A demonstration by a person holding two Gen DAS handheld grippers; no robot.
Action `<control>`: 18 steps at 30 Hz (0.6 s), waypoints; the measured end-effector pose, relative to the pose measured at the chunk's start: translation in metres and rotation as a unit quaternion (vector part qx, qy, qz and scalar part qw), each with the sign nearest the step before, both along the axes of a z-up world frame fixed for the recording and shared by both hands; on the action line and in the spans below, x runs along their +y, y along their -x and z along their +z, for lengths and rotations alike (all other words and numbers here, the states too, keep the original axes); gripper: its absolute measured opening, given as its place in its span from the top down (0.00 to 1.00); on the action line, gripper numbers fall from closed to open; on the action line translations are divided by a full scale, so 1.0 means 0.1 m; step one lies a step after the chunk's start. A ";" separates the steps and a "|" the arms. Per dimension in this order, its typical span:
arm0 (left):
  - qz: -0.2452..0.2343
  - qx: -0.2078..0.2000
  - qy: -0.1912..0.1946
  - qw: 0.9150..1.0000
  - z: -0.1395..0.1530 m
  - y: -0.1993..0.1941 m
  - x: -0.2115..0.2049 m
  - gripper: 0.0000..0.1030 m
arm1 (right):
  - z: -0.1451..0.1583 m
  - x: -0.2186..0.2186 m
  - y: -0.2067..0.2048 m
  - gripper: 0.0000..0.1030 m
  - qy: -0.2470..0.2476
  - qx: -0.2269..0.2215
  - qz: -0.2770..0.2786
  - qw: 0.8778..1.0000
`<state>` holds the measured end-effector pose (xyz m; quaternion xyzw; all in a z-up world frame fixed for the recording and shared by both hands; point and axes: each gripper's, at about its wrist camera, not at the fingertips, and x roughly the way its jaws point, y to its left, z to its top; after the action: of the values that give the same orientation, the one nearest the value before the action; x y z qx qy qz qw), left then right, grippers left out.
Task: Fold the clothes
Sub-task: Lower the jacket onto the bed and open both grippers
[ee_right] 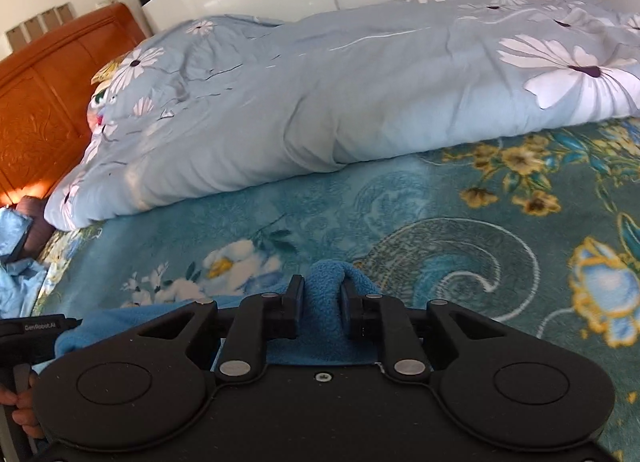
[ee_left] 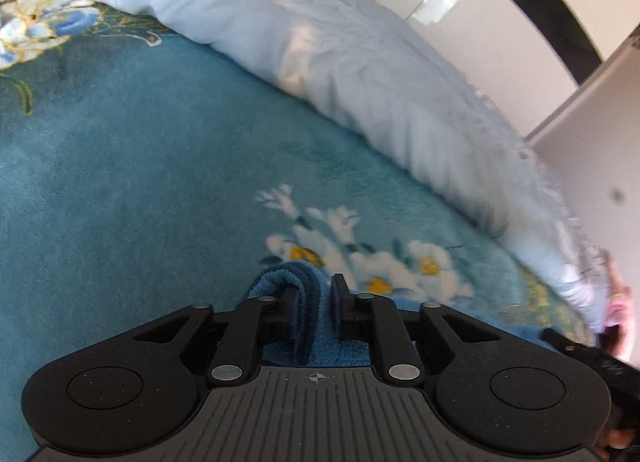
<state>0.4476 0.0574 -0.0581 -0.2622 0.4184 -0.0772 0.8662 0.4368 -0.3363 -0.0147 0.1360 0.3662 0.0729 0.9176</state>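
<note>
Fleece, blue and thick-piled, is the garment (ee_left: 308, 286) in hand: soft, limp and light by the look of it, likely to sag wherever it is not held up, and grippy rather than slippery against rubber pads. It lies low over the teal flowered blanket (ee_left: 120, 182) on the bed, with a bunched fold rising between the fingers of each tool. The left gripper (ee_left: 314, 308) has its fingers a little apart, and the doubled edge leans on the left finger while the other stands clear, so this reads as a loose hold. The right gripper (ee_right: 322, 302) has a rounded hump of the same cloth (ee_right: 324, 290) filling the narrow gap; whether the pads truly press on it I cannot tell. The best holds are probably the hems or corners, taken through both layers (a single layer would slip out). The pale blue quilt (ee_right: 320, 102) lies heaped behind. The only readable writing is "GenRobot.AI" on the other tool's body (ee_right: 38, 328).
</note>
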 end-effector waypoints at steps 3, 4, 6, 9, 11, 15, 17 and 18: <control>-0.023 -0.036 0.012 0.999 0.27 0.26 0.09 0.29 | 0.15 0.04 0.11 0.70 0.025 -0.026 0.022 0.999; -0.035 -0.058 0.008 0.998 0.40 0.39 0.12 0.27 | 0.23 0.03 0.16 0.65 0.031 -0.038 0.024 0.999; -0.037 -0.087 -0.005 0.995 0.59 0.67 0.20 0.27 | 0.38 0.03 0.26 0.48 0.051 -0.070 0.018 0.996; -0.024 -0.121 -0.033 0.992 0.78 1.15 0.31 0.26 | 0.59 0.06 0.44 0.47 0.042 -0.101 0.016 0.994; -0.018 -0.139 -0.068 0.988 0.81 1.49 0.35 0.25 | 0.66 0.15 0.59 0.48 0.005 -0.112 0.048 0.993; -0.004 -0.123 -0.130 0.984 0.65 2.03 0.39 0.25 | 0.54 0.64 0.77 0.52 -0.006 -0.087 0.156 0.984; 0.005 -0.100 -0.132 0.986 0.51 2.21 0.44 0.25 | 0.38 0.90 0.76 0.55 0.005 -0.063 0.194 0.979; 0.011 -0.090 -0.135 0.987 0.46 2.29 0.48 0.25 | 0.33 0.99 0.73 0.55 0.008 -0.057 0.198 0.978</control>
<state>0.2185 0.1052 -0.0119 -0.1391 0.3424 -0.0338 0.9286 0.3638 -0.2374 0.0182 0.0491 0.3337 0.2583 0.9053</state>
